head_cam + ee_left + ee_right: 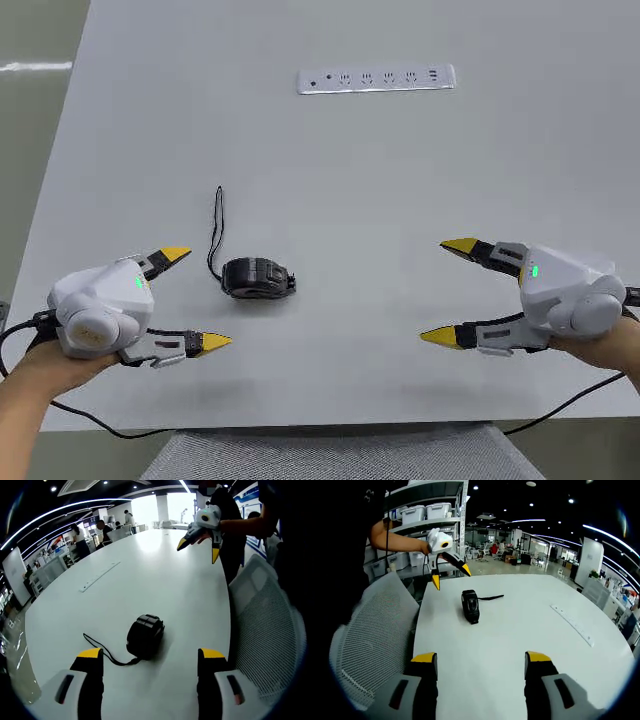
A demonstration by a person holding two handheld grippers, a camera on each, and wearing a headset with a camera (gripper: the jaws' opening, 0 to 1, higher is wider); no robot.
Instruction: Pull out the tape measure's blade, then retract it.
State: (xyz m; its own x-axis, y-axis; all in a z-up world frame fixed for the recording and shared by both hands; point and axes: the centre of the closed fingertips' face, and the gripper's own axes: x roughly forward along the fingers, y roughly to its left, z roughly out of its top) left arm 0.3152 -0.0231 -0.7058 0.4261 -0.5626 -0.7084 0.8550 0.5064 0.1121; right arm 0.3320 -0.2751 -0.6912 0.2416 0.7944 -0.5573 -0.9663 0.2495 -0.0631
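The left gripper (200, 297) has its jaws apart, just beside the black tape measure (257, 278) on the white table (400, 160). It should grab the case tight. The right gripper (445, 290), jaws apart too, sits farther off and should pull the blade tip straight.

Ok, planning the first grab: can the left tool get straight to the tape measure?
Likely yes: the left tool is open, facing the tape measure, nothing between them on the table.

Tape measure (258, 278) on table (450, 180) near left tool (198, 297); power strip (377, 78) behind; cord (215, 230) apparently attached
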